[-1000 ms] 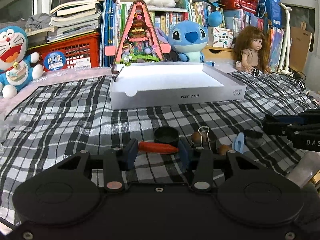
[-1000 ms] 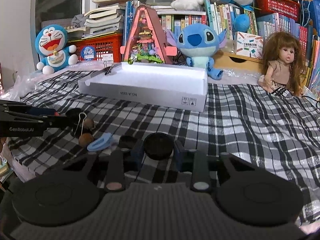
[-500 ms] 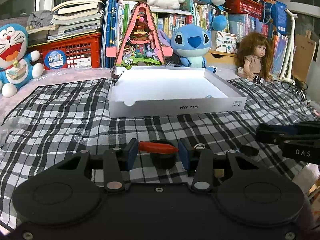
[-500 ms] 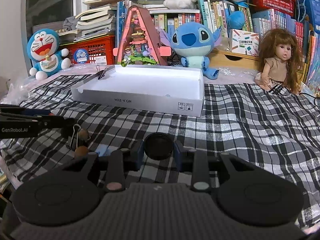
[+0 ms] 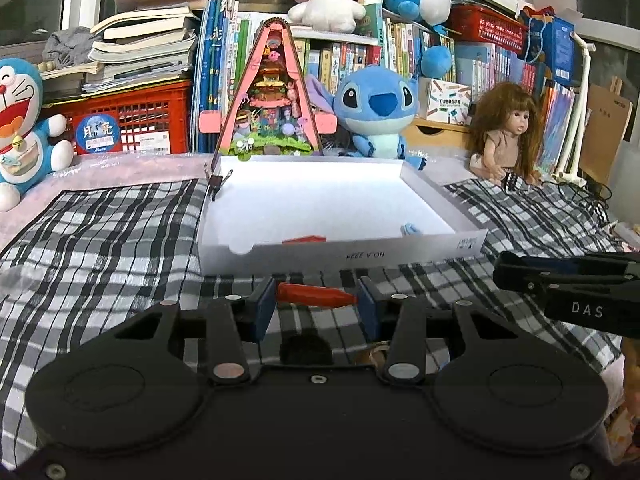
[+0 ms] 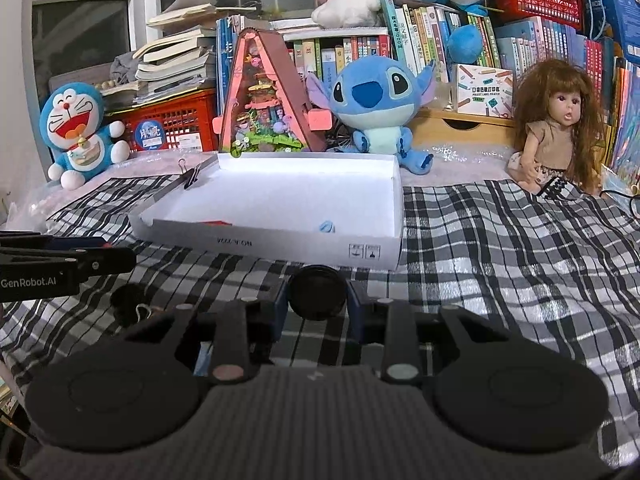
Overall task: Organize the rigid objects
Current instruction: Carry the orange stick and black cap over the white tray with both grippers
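Observation:
My left gripper [image 5: 317, 304] is shut on a red carrot-shaped piece [image 5: 316, 294], held crosswise just short of the white shallow box [image 5: 340, 254]. My right gripper [image 6: 316, 300] is shut on a black round cap [image 6: 317, 293], in front of the same box [image 6: 280, 246]. Inside the box lie a red piece [image 5: 304, 240] and a small light-blue piece [image 5: 410, 229], also seen from the right wrist view [image 6: 326, 226]. A black cap [image 5: 306, 347] and a brown ball [image 5: 366, 356] lie on the cloth under my left gripper.
A checked cloth [image 6: 500, 248] covers the table. A binder clip [image 6: 190, 174] sits on the box's far left corner. Plush toys, a doll [image 6: 556, 136], a triangular toy house [image 5: 272, 96], red crates and books line the back. Another black cap [image 6: 128, 298] lies left.
Both grippers have risen and moved forward toward the box with their objects held. The loose items on the cloth have dropped below and behind the fingers.

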